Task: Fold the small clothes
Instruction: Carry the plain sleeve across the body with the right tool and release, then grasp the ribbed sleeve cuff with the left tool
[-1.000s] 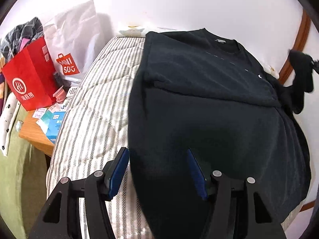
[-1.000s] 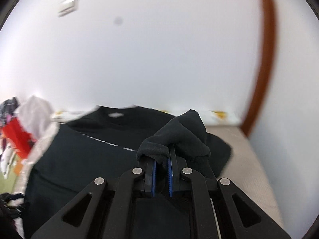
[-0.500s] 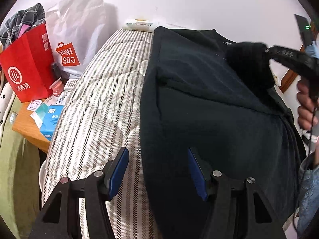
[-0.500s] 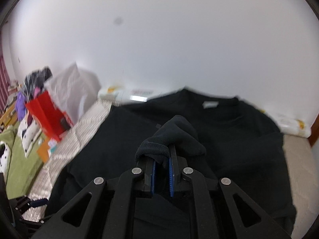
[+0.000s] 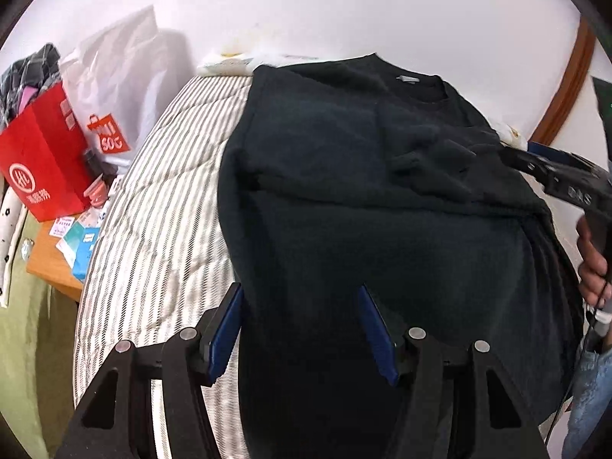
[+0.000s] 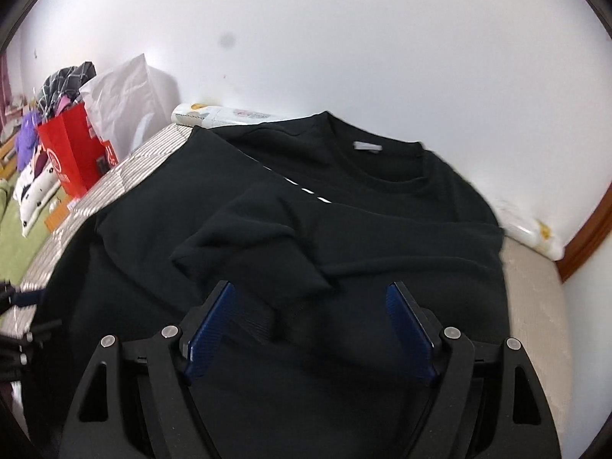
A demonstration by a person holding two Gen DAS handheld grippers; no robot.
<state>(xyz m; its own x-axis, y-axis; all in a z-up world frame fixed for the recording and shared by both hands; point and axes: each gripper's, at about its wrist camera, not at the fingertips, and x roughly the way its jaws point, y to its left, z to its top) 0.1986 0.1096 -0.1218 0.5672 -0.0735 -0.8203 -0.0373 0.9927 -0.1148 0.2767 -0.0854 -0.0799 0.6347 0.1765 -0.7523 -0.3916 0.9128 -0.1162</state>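
A black sweatshirt [image 5: 382,206] lies flat on a striped mattress [image 5: 160,206], collar toward the wall. Its right sleeve [image 6: 252,244] is folded across the chest, cuff lying just in front of my right gripper [image 6: 311,298], which is open and empty above it. My left gripper [image 5: 300,306] is open and empty over the sweatshirt's lower left part near the hem edge. The right gripper also shows in the left wrist view [image 5: 550,176] at the right, held by a hand. The sweatshirt also fills the right wrist view [image 6: 382,229].
A red paper bag [image 5: 42,153] and a white shopping bag [image 5: 122,88] stand left of the mattress, beside a wooden side table [image 5: 49,264] with small boxes. A white wall is behind. A wooden door frame [image 5: 566,88] is at the right.
The right gripper carried the sleeve leftward across the chest, lowered it and opened, letting the sleeve go. The left gripper stayed open and hardly moved.
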